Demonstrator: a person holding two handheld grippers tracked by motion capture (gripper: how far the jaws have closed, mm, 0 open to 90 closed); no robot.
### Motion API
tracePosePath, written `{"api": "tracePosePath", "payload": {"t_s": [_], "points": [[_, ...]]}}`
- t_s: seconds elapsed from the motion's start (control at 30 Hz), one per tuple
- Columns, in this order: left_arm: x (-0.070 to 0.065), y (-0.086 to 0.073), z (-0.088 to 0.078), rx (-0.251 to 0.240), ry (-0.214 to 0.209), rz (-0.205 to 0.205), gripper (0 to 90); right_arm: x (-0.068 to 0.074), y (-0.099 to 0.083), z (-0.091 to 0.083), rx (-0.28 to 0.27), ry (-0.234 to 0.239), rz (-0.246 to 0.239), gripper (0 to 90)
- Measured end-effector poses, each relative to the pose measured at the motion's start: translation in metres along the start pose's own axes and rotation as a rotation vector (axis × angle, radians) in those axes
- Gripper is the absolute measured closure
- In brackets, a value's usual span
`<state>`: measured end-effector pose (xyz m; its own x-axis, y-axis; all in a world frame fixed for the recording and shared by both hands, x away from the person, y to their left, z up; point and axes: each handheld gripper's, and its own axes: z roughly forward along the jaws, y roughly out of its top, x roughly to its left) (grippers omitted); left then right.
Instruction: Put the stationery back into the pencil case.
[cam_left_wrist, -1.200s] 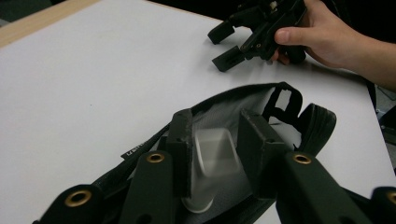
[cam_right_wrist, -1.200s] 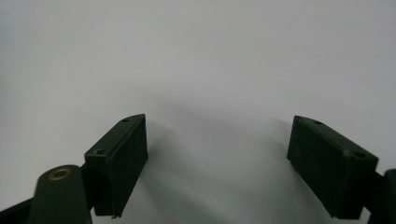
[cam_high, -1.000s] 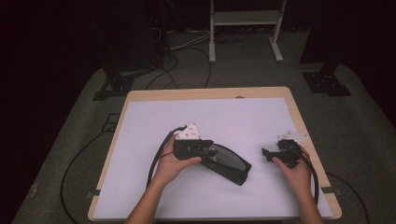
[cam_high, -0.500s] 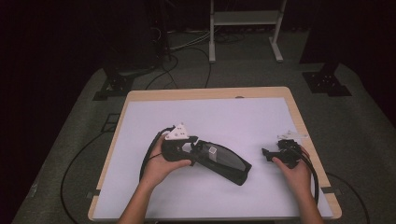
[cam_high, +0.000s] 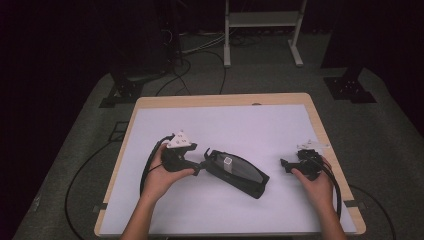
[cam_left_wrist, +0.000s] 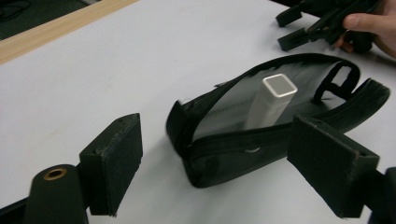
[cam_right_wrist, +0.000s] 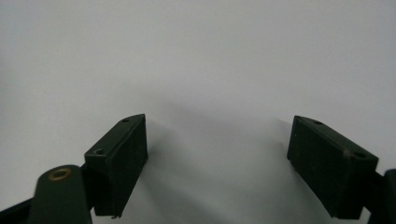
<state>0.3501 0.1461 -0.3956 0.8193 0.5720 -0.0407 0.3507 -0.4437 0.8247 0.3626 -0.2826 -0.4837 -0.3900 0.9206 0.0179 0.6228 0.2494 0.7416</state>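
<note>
With the left gripper (cam_high: 204, 163) just opened wide and empty beside the pouch (cam_high: 239, 172), and the right gripper (cam_high: 285, 164) wide, the tube (cam_left_wrist: 270, 100) should be left undisturbed inside.

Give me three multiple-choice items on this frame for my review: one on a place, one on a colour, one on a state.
1. Where does the black pouch lie?
A. between the left gripper and the right gripper
B. on the floor beside the table
C. on the table's far edge

2. What colour is the square-ended tube in the pouch?
A. red
B. white
C. green

3. How do the left gripper's jaws stand?
A. shut on the pouch
B. shut on the tube
C. open, holding nothing

Answers:
1 A, since the high view shows the pouch on the table between both grippers.
2 B, since the left gripper view shows a white tube behind the mesh.
3 C, since the jaws have just been opening and now stand apart, short of the pouch.
</note>
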Motion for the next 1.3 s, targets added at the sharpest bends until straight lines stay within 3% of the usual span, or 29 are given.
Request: {"api": "tracePosePath", "payload": {"t_s": [0.47,0.93,1.2,1.3], "points": [[0.009,-0.017,-0.025,0.029,0.082,-0.015,14.9,0.0,0.0,0.0,0.0,0.0,0.0,18.8],[0.023,-0.052,-0.054,0.06,0.156,-0.083,14.8,0.0,0.0,0.0,0.0,-0.001,0.0,18.8],[0.027,-0.072,-0.06,0.096,0.187,-0.12,10.4,0.0,0.0,0.0,0.0,0.0,0.0,18.8],[0.027,-0.078,-0.062,0.11,0.216,-0.132,8.4,0.0,0.0,0.0,0.0,0.0,0.0,18.8]]}}
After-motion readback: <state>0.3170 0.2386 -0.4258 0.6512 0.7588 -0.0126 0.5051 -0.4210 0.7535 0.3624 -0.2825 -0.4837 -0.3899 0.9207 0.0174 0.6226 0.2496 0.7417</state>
